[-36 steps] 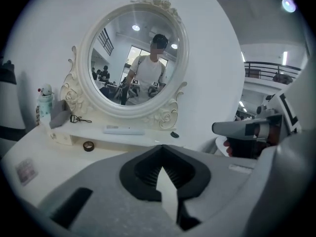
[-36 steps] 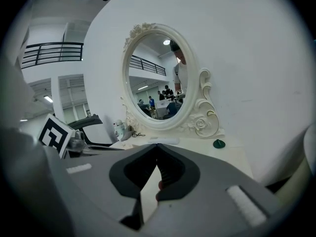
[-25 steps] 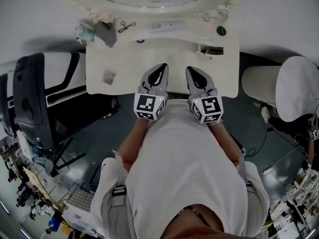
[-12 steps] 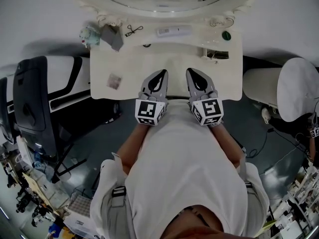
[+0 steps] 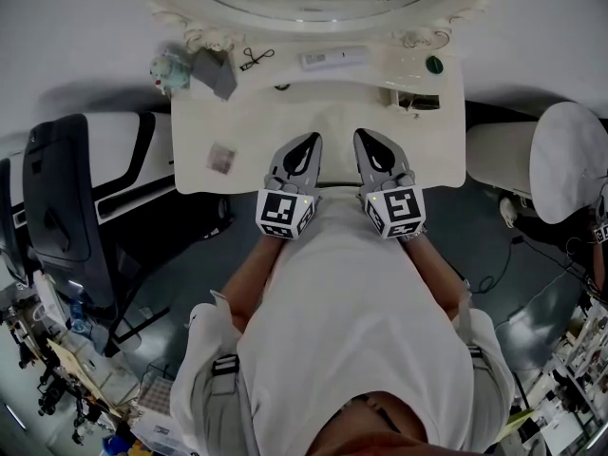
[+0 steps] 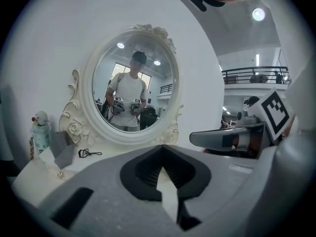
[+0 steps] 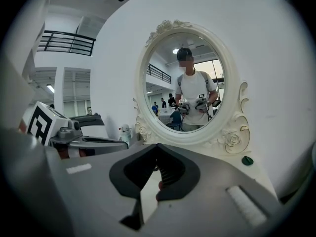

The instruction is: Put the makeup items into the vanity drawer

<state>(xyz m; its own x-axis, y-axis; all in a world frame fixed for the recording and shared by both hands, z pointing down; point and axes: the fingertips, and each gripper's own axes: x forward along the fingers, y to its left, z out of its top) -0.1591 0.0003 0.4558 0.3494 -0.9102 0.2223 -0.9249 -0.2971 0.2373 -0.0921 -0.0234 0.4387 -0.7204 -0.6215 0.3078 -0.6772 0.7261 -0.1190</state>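
On the white vanity top (image 5: 275, 122) lie a black eyelash curler (image 5: 249, 58), a flat white tube (image 5: 332, 58), a small square item (image 5: 221, 157) and a round green cap (image 5: 434, 65). A small open box-like compartment (image 5: 416, 100) sits at the right rear. My left gripper (image 5: 306, 142) and right gripper (image 5: 369, 141) hover side by side over the vanity's front edge, both shut and empty. The left gripper view shows the curler (image 6: 89, 153) far ahead on the left. The green cap (image 7: 247, 160) shows at the right in the right gripper view.
A grey pouch (image 5: 214, 69) and a doll-shaped bottle (image 5: 166, 67) stand at the left rear. The oval mirror (image 6: 131, 85) rises behind the top. A white round stool (image 5: 560, 164) is on the right, and a black chair (image 5: 62, 207) and a white cabinet (image 5: 123, 150) on the left.
Both grippers, still shut, have edged forward together toward the vanity. The tabletop has slid a little lower and to the right in the head view.
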